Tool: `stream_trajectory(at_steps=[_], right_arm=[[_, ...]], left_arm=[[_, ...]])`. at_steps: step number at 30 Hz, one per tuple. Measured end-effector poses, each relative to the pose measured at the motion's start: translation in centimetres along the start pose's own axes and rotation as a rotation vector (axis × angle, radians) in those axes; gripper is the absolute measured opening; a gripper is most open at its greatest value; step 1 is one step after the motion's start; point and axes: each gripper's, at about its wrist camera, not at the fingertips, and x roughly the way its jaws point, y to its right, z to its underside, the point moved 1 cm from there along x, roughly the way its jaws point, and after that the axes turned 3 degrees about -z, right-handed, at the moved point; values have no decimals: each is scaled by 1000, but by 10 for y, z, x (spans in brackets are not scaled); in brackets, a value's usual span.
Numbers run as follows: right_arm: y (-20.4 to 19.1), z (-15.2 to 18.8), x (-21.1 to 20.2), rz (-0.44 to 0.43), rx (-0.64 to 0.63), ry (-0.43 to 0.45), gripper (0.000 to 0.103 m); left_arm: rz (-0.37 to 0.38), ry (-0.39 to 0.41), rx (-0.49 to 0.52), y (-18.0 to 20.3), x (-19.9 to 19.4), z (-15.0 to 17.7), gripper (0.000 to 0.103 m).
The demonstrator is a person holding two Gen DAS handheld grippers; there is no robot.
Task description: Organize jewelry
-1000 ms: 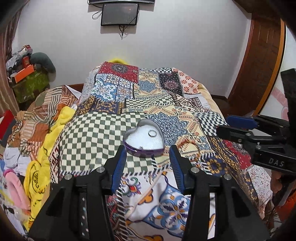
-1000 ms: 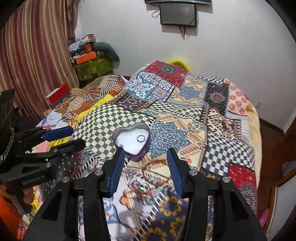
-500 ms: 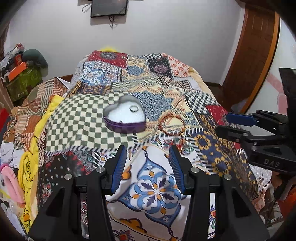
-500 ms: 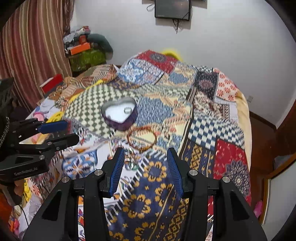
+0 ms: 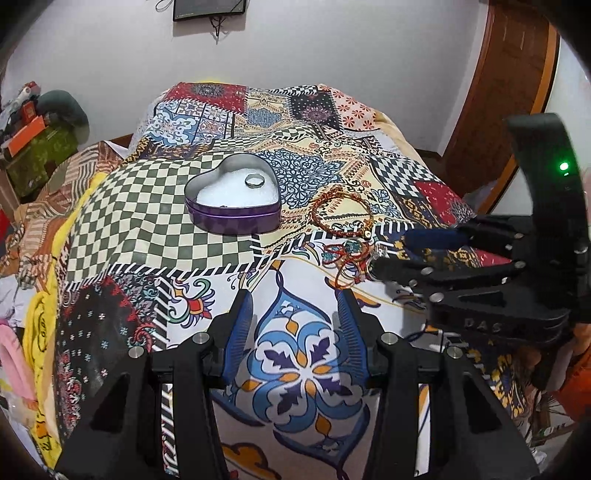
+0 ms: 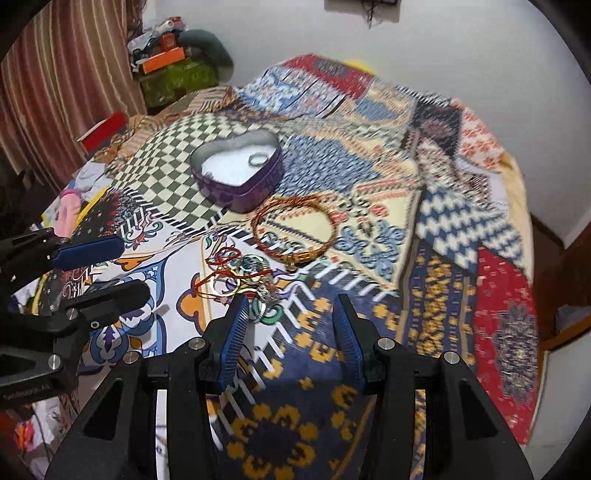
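Both grippers hang over the patchwork bedspread with their blue-padded jaws standing apart and nothing between them; the left gripper is poised above a white patch with a blue flower motif, near the front edge of the bed, and the right gripper sits just beside it to the right, over a dark blue patch with yellow flowers; from the left wrist view the right gripper's fingertips reach close to a tangle of red thread bracelets and small rings, and from the right wrist view that same tangle lies just beyond its left finger, though I cannot tell whether it touches; a little farther on lies a round red and gold bangle, flat on the cloth, just beside the heart-shaped purple tin; the tin stands open on the green checkered patch, lined white inside, with a silver ring resting in it toward the right lobe; the far wall carries a dark screen, and clothes are heaped on the left side of the bed
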Motion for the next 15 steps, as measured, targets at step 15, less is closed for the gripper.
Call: stream_trajectory(at_steps=[15], right_arm=[[-6, -3, 3, -40, -47, 44, 14]], left_arm=[[107, -23, 21, 18, 14, -7, 23]])
